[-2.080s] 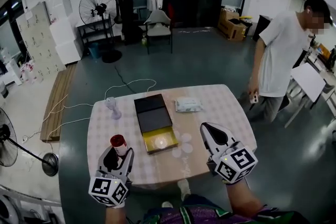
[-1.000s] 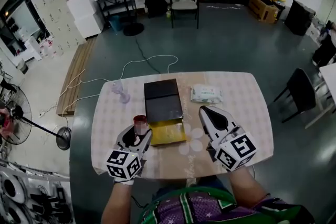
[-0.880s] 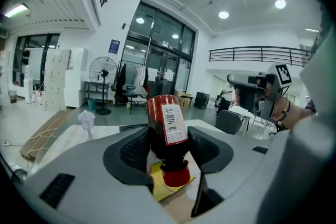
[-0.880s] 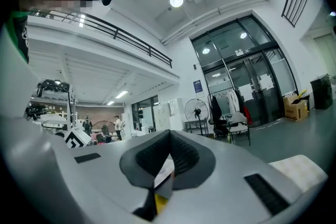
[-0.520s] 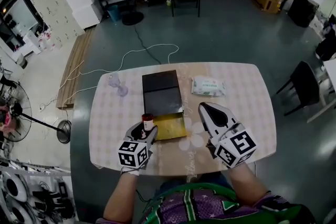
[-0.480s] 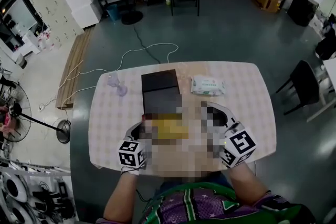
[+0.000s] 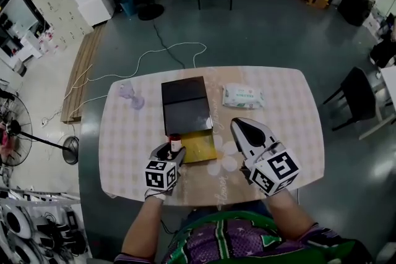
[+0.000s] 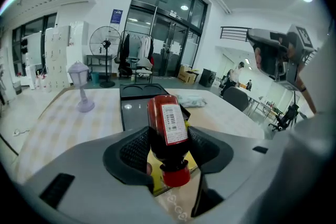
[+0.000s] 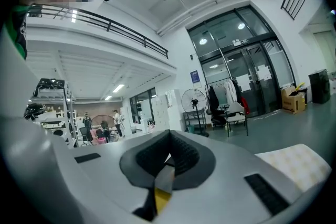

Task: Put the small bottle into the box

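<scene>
Table (image 7: pixel 291 133): rounded corners, pale checked cloth, carrying everything below.
Box (image 7: pixel 199 149): open at the table's centre; yellow-lined tray on the near side, black lid (image 7: pixel 184 106) lying flat at the tray's 12 o'clock and touching it.
Left gripper (image 7: pixel 172 150): fingers set wide yet clamped on the small bottle (image 8: pixel 167 126), ribbed pads pressing its two sides; tilted downward, aimed toward 12 o'clock.
Small bottle: dark red with a white barcode label; red cap toward the gripper body, base pointing away; in the head view at the tray's 9 o'clock, right at its left edge; contact with tray or table not discernible.
Right gripper (image 7: pixel 240 127): fingers pressed together with nothing between them; held above the table at the tray's 3 o'clock, apart from the box.
Wet-wipe pack (image 7: pixel 242 96): flat at the lid's 3 o'clock, near it but not touching.
Small lamp (image 7: pixel 130 94): upright, pale lilac, at the lid's 9 o'clock, close to the table's left edge.
</scene>
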A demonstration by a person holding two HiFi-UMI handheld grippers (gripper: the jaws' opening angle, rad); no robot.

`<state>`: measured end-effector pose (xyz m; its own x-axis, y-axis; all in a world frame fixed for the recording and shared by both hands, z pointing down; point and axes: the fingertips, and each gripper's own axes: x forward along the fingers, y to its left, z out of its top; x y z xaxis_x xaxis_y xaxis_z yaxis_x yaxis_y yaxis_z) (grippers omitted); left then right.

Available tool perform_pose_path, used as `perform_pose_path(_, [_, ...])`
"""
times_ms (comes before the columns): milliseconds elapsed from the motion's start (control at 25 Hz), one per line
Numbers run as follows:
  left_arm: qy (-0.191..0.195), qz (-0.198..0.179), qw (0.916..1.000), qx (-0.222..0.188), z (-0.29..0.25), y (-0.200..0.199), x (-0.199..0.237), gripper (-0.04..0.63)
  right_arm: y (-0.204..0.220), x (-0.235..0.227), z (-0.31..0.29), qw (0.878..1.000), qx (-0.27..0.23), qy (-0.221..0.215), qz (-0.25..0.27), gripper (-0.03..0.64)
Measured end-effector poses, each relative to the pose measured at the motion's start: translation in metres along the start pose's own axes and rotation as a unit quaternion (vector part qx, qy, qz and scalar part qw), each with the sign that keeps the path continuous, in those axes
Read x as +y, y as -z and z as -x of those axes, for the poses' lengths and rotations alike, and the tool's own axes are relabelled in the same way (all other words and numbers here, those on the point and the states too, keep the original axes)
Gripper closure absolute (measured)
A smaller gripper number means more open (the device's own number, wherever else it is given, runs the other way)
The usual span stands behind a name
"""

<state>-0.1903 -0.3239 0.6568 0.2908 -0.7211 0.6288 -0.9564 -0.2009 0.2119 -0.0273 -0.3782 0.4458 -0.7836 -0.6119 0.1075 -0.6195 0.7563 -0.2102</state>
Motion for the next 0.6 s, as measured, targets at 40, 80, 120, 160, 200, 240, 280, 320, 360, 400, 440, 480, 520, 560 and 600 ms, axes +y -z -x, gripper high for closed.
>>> perform_pose_path(40, [0.001, 0.001, 1.0000, 0.007, -0.004, 0.003, 0.000, 0.345, -0.001, 0.000, -0.001, 1.000, 0.001, -0.001, 0.000, 0.612])
perform_pose_path(80, [0.002, 0.000, 0.9999, 0.014, -0.009, 0.006, 0.000, 0.345, -0.001, 0.000, -0.002, 1.000, 0.002, -0.002, 0.000, 0.612])
perform_pose_path(120, [0.004, -0.001, 0.9998, 0.021, -0.014, 0.009, 0.000, 0.345, 0.000, -0.001, -0.004, 1.000, 0.002, -0.003, 0.000, 0.612])
perform_pose_path(160, [0.005, -0.003, 0.9996, 0.029, -0.020, 0.013, 0.001, 0.345, 0.000, -0.002, -0.006, 1.000, 0.002, -0.004, -0.002, 0.612])
perform_pose_path(200, [0.007, -0.004, 0.9993, 0.038, -0.025, 0.017, 0.002, 0.345, 0.001, -0.002, -0.007, 1.000, 0.002, -0.003, -0.003, 0.612])
perform_pose_path(240, [0.008, -0.005, 0.9988, 0.047, -0.029, 0.021, 0.002, 0.345, 0.002, -0.003, -0.008, 1.000, 0.002, -0.002, -0.006, 0.612])
perform_pose_path(280, [0.010, -0.007, 0.9983, 0.057, -0.033, 0.026, 0.002, 0.345, 0.003, -0.004, -0.008, 1.000, 0.003, -0.002, -0.006, 0.612])
perform_pose_path(320, [0.011, -0.008, 0.9977, 0.067, -0.037, 0.031, 0.002, 0.345, 0.003, -0.005, -0.008, 1.000, 0.004, -0.002, -0.005, 0.612])
perform_pose_path(360, [0.011, -0.009, 0.9971, 0.075, -0.041, 0.035, 0.003, 0.345, 0.003, -0.005, -0.008, 1.000, 0.005, -0.003, -0.004, 0.612])
perform_pose_path(400, [0.012, -0.009, 0.9965, 0.083, -0.044, 0.038, 0.003, 0.345, 0.004, -0.006, -0.009, 1.000, 0.007, -0.004, -0.004, 0.612])
perform_pose_path(440, [0.013, -0.008, 0.9959, 0.089, -0.047, 0.040, 0.004, 0.345, 0.005, -0.007, -0.009, 1.000, 0.009, -0.004, -0.005, 0.612])
perform_pose_path(480, [0.014, -0.007, 0.9953, 0.095, -0.049, 0.041, 0.004, 0.345, 0.006, -0.008, -0.009, 1.000, 0.012, -0.004, -0.006, 0.612])
perform_pose_path(520, [0.015, -0.006, 0.9947, 0.101, -0.052, 0.043, 0.004, 0.345, 0.007, -0.009, -0.010, 1.000, 0.015, -0.004, -0.008, 0.612])
perform_pose_path(560, [0.015, -0.006, 0.9940, 0.108, -0.054, 0.045, 0.005, 0.345, 0.009, -0.010, -0.010, 1.000, 0.017, -0.004, -0.010, 0.612])
perform_pose_path(600, [0.016, -0.009, 0.9933, 0.114, -0.057, 0.047, 0.005, 0.345, 0.010, -0.011, -0.010, 1.000, 0.019, -0.003, -0.012, 0.612])
